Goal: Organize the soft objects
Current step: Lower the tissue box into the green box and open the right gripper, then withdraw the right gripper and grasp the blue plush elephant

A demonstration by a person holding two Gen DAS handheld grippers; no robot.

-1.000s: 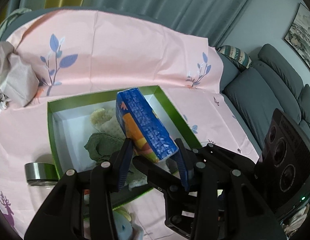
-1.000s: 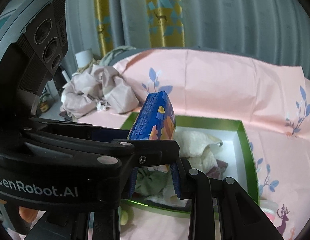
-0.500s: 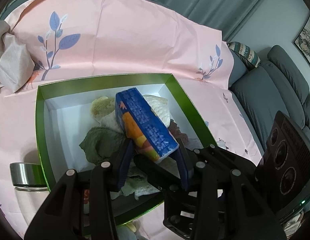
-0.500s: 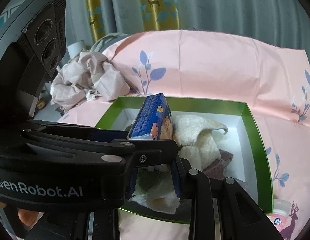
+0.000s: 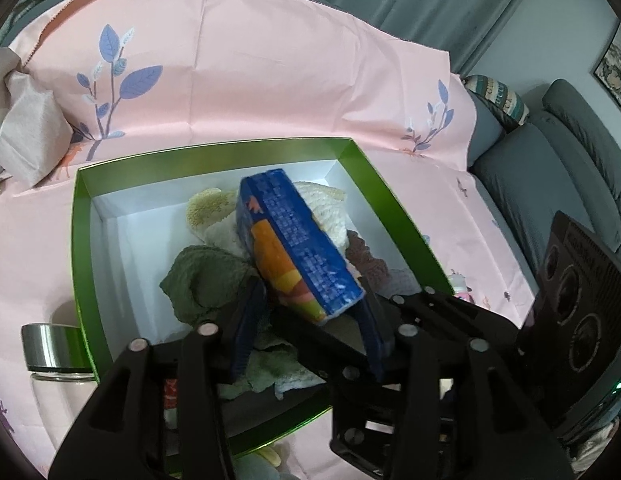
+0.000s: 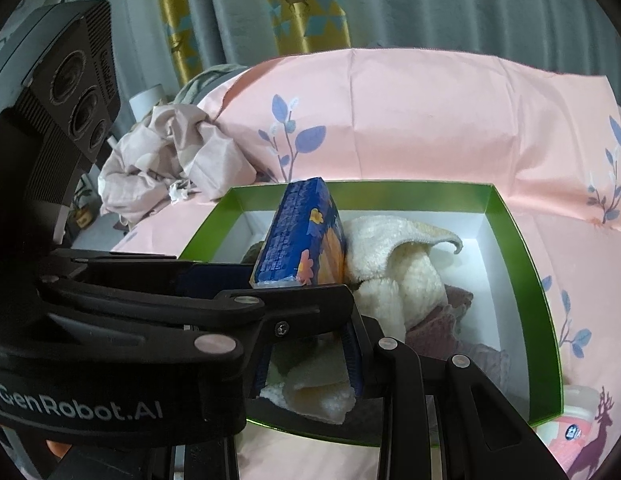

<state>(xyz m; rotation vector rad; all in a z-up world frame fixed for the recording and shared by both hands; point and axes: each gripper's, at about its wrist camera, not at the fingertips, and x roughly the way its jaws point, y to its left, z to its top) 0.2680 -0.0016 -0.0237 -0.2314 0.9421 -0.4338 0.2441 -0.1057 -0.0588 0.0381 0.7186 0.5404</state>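
Lower now: left claw [image 5: 310,320] grips tissue pack [image 5: 294,244] (over green box [image 5: 80,240]).

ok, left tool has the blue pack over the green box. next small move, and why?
Probably lower it a little and open. The left tool grips the blue tissue pack by its near end, tilted, already inside the rim of the green box and above the cream towel and olive cloth. The right tool looks open and holds nothing.
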